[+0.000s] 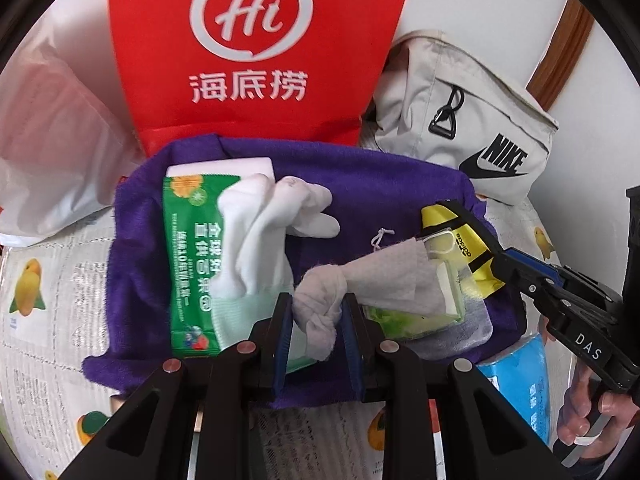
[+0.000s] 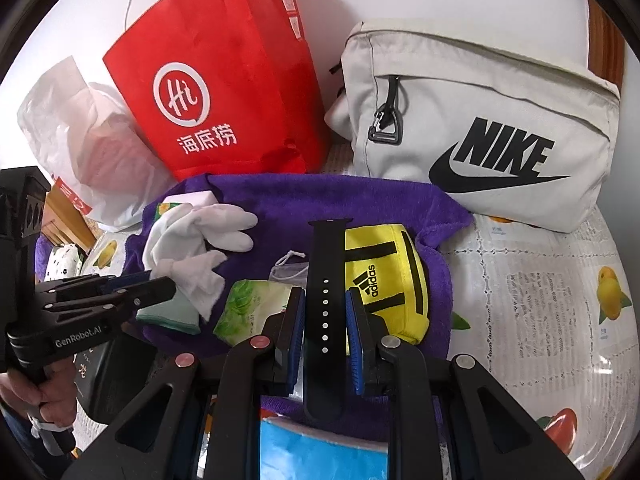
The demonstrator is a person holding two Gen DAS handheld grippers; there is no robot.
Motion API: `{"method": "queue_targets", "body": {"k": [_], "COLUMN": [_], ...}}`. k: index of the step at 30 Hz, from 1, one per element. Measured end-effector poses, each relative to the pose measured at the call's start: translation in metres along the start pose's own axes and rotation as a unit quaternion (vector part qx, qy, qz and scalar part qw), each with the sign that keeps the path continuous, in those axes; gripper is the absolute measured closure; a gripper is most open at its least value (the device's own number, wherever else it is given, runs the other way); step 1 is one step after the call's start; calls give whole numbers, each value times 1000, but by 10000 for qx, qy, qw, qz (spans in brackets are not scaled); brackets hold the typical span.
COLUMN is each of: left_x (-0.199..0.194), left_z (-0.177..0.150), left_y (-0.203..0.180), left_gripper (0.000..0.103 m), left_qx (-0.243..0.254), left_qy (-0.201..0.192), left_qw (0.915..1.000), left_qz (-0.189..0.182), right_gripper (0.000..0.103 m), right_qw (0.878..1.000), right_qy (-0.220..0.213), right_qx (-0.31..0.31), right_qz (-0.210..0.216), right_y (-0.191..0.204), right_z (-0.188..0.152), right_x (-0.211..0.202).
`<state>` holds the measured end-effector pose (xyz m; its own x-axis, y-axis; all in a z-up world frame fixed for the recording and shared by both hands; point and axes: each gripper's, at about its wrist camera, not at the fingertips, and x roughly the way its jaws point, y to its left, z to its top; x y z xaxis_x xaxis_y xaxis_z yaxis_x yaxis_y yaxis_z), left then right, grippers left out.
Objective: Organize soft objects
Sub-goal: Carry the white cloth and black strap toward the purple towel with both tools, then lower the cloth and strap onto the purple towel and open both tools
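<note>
Over the purple towel's point(image 2: 360, 196) near edge, left gripper point(image 1: 318, 316) pinches a knotted white cloth point(image 1: 320, 312); right gripper point(image 2: 326, 320) clamps a black watch strap point(image 2: 325, 276), both apparently being lowered for sorting.

Red bag point(image 1: 256, 52) cut off at the top edge of the left wrist view, its foot hidden behind the purple cloth point(image 1: 360, 184). Green packet point(image 1: 188, 264) half covered by white gloves point(image 1: 272, 216), its small print too fine to read. Blue packet point(image 1: 516, 384), lower right, mostly hidden behind the right hand-held gripper point(image 1: 494, 258). In the right wrist view, black strap point(image 2: 325, 280) lost below between the gripper's own frame; yellow pouch point(image 2: 396, 276) partly behind it. White plastic bag point(image 2: 80, 136), upper left: contents only a pink blur. Printed worktop cover point(image 2: 532, 292): text illegible.
</note>
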<state>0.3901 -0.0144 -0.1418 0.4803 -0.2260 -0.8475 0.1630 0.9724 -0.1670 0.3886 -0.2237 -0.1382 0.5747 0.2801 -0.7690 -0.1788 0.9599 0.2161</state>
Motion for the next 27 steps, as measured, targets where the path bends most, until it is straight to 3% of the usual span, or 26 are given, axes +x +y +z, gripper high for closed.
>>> {"method": "queue_targets", "body": {"k": [16,19,21,27], "left_x": [24,24,23,7], "left_z": [1,3,3,4], "left_y": [-3,-3,-3,-7], "left_gripper": [78,74,59,54], "left_qx": [-43,-88,-112,-12], "left_qy": [273,279,305,161], "left_qw": [9996,9996,9995,9995], "left_qz": [60,6,55,256], "right_gripper": [82,66,56,54], "right_qw": [9993,9992,9994,9997], "right_qy": [351,374,315,188], "right_qx": [104,156,164,163], "right_qz": [-29,37,10,-13], "right_y": [-6,-9,-10,-8], "right_z": [9,9,8,5], "right_x": [25,24,21,3]}}
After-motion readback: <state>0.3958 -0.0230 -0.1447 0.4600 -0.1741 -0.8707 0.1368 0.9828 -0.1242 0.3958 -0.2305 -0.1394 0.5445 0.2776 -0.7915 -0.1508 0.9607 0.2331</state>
